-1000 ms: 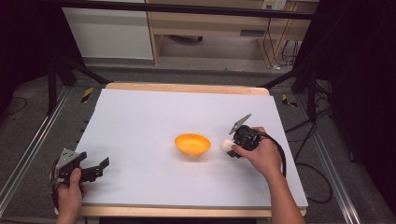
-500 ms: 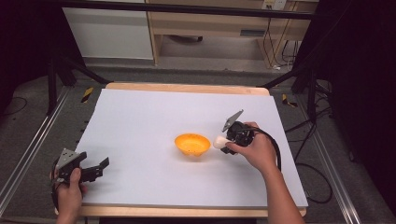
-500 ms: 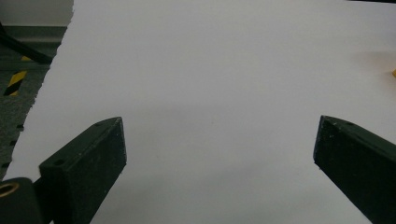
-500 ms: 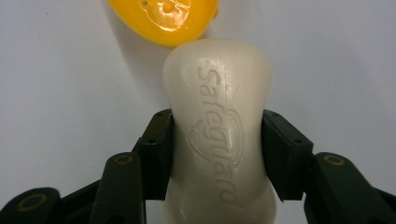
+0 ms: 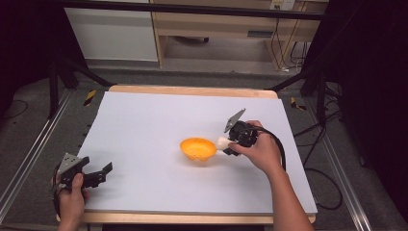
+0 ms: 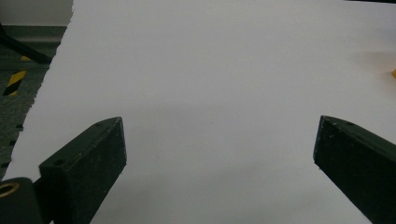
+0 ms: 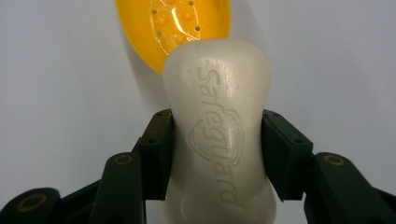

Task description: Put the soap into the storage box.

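With our right tool (image 7: 217, 154) clamped across the waist of a hard, slippery white soap bar (image 7: 217, 135), we hold it just beside the orange dish (image 5: 197, 148), our left tool (image 5: 98, 174) gaping over the worktop (image 5: 144, 120).

We count one soap bar (image 7: 218, 135), one orange dish (image 5: 197, 148), two hand-held grippers and one counter (image 5: 144, 125).

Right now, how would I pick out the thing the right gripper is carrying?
Start at the white table top, find the orange dish near its middle, then look just right of it. There the right gripper clamps a white soap bar, pale and waisted, with Safeguard embossed on its face.
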`<state>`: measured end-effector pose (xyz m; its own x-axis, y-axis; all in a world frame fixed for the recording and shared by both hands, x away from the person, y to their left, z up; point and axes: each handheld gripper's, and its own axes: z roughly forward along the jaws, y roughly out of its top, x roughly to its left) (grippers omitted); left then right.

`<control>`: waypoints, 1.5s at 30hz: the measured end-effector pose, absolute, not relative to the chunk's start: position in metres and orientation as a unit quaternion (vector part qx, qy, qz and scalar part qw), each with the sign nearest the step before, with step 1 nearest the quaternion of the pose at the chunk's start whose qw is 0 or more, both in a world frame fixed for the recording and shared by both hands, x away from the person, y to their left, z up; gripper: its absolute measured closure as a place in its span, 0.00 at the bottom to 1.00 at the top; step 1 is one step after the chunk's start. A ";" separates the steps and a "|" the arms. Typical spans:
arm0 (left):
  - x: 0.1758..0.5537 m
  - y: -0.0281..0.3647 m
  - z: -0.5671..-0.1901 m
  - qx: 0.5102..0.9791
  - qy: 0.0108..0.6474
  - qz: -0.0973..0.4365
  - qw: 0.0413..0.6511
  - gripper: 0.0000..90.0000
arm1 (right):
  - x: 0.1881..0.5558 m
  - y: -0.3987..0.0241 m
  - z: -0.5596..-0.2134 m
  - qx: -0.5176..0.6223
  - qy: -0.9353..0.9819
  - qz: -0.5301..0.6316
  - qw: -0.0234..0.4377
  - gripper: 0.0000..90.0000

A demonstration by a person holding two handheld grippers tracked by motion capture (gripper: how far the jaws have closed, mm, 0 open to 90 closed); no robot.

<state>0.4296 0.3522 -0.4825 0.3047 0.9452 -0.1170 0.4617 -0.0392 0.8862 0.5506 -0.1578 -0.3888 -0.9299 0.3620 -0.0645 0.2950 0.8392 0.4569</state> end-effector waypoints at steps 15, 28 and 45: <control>0.429 0.352 -0.482 0.669 0.525 0.268 0.452 0.02 | 0.555 -0.137 -0.384 0.144 0.963 0.217 0.076 0.55; 0.429 0.352 -0.482 0.670 0.525 0.269 0.451 0.02 | 0.560 -0.112 -0.383 0.124 0.966 0.218 0.068 0.55; 0.429 0.352 -0.482 0.669 0.526 0.268 0.452 0.02 | 0.565 -0.086 -0.388 0.098 0.971 0.210 0.062 0.55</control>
